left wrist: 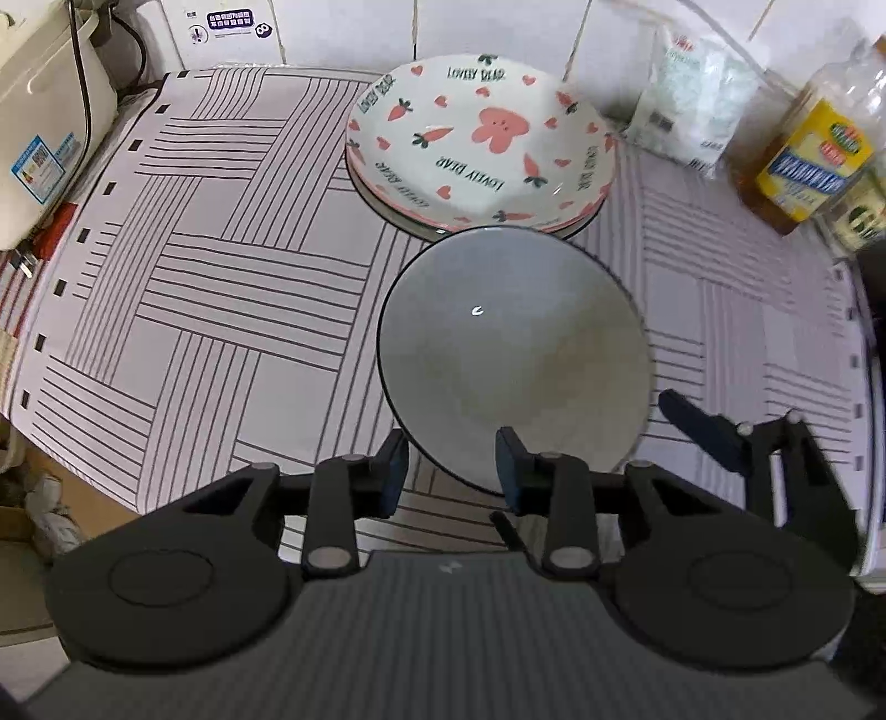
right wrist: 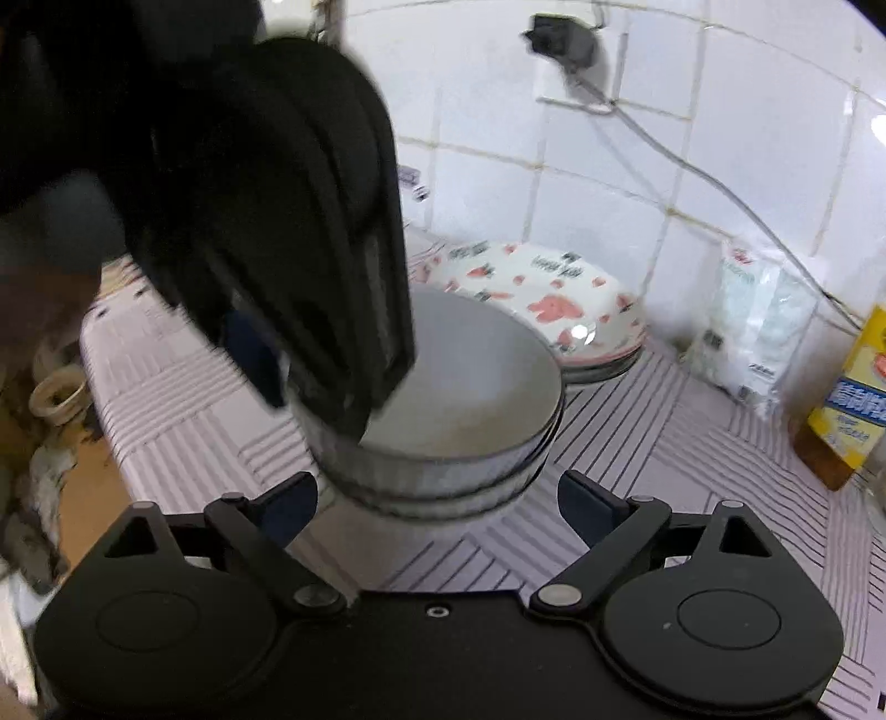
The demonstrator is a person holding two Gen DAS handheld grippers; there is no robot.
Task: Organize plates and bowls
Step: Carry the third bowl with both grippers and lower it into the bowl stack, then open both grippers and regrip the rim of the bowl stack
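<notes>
- Left wrist view: left gripper [left wrist: 451, 471] over the near rim of the grey round bowl with a dark rim [left wrist: 515, 354]. Fingers [left wrist: 394, 469] spread; one pad outside the rim, the other over the inside. Contact with the rim cannot be told.
- Bowl sits on the bench, which is covered by a white cloth with black line-block pattern [left wrist: 221, 266].
- Just behind the bowl, its rim overlapping theirs in this view: a stack of white plates printed with pink rabbits, carrots and hearts [left wrist: 479, 144], near the white tiled wall [left wrist: 498, 27].
- Right gripper [left wrist: 736, 437] shows at the right, close beside the bowl, blurred.
- Back right: clear bag of white grains [left wrist: 692, 94], clear bottle with yellow label [left wrist: 814, 149]. Far left: cream-coloured appliance [left wrist: 44, 122].

- Right wrist view: right gripper [right wrist: 437, 501] low, in front of the grey bowls [right wrist: 470, 387]; ribbed outer walls show several nested in a stack. Fingers [right wrist: 587, 507] spread wide, either side of the stack's base, not touching it.
- Left gripper [right wrist: 277, 232], a dark blurred mass, reaches down over the stack's left rim.
- Patterned plates [right wrist: 548, 304] behind the bowls; bag [right wrist: 758, 327] and yellow-labelled bottle [right wrist: 853, 399] to the right; black plug and cable on the wall [right wrist: 565, 39].
</notes>
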